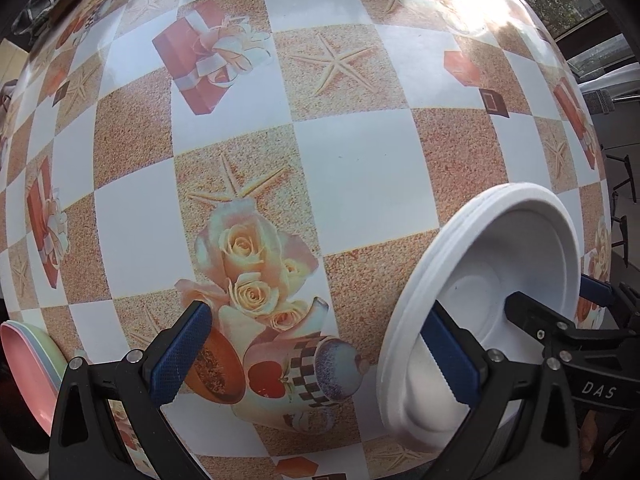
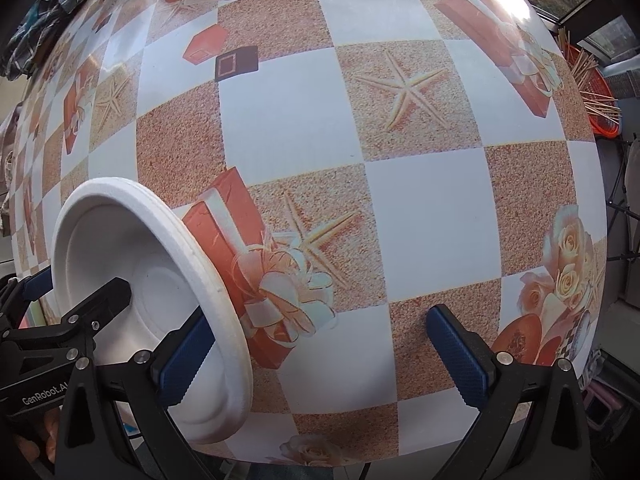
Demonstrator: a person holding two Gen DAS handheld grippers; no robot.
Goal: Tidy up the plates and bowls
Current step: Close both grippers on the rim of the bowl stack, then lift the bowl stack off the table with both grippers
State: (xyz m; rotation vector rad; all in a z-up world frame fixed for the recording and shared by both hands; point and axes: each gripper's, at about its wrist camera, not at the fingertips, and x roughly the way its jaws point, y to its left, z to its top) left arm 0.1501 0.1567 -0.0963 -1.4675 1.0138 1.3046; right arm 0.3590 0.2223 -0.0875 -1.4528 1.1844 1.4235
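White bowls (image 1: 480,304) sit nested between both tools on the near tabletop (image 1: 360,168); pastel plates (image 1: 28,364) lie stacked far left. Left tool (image 1: 320,364) and right tool (image 2: 320,356) are spread, empty; sorting seems nearly finished.

Broad bare patterned surface (image 1: 360,168) ahead of both claws, white plates (image 1: 500,280) stacked between them, pastel plates (image 1: 28,364) at far left edge, orange basket (image 2: 600,96) beyond right edge
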